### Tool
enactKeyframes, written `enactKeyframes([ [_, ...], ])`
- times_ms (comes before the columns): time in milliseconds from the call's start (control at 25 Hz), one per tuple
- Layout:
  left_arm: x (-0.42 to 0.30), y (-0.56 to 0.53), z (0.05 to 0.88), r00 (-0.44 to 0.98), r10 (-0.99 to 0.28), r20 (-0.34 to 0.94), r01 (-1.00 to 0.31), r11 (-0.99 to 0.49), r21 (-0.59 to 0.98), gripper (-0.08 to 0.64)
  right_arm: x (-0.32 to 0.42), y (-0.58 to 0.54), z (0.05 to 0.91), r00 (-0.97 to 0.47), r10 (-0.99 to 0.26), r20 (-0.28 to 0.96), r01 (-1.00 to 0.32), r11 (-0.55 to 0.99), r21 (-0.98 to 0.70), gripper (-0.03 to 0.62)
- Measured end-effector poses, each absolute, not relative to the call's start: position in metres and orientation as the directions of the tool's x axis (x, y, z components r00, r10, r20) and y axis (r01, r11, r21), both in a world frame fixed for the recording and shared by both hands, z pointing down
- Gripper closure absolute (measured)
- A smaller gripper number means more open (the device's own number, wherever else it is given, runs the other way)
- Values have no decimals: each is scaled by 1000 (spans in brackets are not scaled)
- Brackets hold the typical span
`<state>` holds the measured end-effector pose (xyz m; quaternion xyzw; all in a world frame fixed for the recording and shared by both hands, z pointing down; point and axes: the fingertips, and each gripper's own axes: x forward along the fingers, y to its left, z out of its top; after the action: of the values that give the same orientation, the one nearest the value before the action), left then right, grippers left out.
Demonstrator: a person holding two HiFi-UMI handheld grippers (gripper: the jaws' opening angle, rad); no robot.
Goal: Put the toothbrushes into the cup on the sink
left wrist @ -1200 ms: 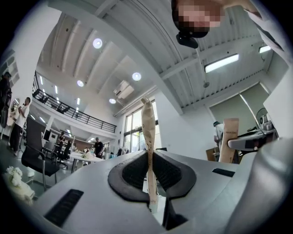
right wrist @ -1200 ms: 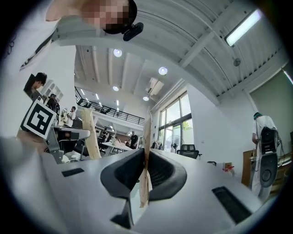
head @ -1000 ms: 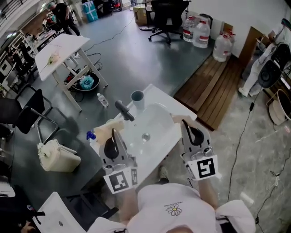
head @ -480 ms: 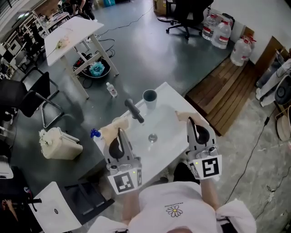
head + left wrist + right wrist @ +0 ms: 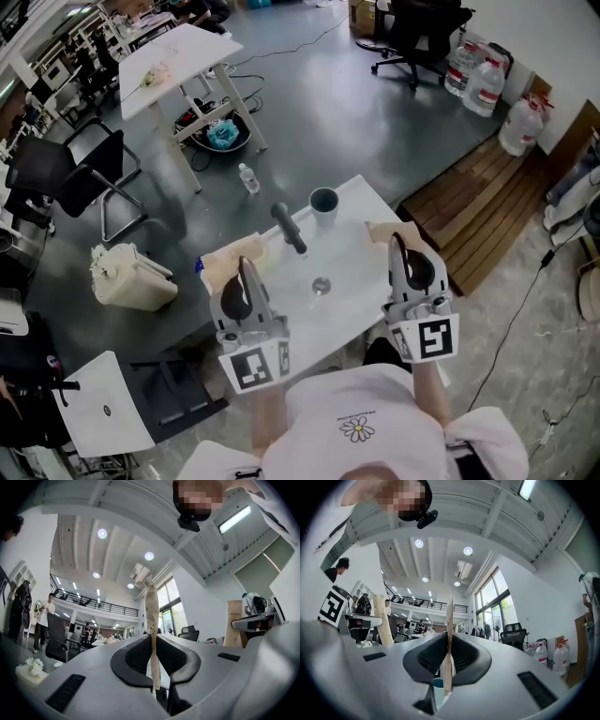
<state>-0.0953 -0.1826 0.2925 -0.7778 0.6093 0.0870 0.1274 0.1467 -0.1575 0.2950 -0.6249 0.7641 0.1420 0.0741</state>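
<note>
I carry one brush in each tool. The left tool (image 5: 244, 281) is closed on a thin, flat toothbrush (image 5: 151, 620) of pale speckled wood, and the right tool (image 5: 405, 258) is closed on a second toothbrush (image 5: 449, 639) of the same kind. Each handle stands out of the dark pads (image 5: 136, 656), I think so that one end can go down into the cup. The cup (image 5: 324, 200), round and dark teal, stands on the far rim of the smooth white sink (image 5: 352, 281), just right of the dark tap (image 5: 288, 228) and well apart from both brushes.
</note>
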Motion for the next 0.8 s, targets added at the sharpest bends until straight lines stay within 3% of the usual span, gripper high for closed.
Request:
enactKeyframes([
  [440,-101,-185,300,171,-949,-267,-985,-156,-76,518,150,-172,298,-253,-930,-266,-966,228,122,569],
  [800,-124,-225,333,103,-982,-161,-994,-99,-35,518,146,-180,302,-314,-920,-235,-947,289,137,569],
])
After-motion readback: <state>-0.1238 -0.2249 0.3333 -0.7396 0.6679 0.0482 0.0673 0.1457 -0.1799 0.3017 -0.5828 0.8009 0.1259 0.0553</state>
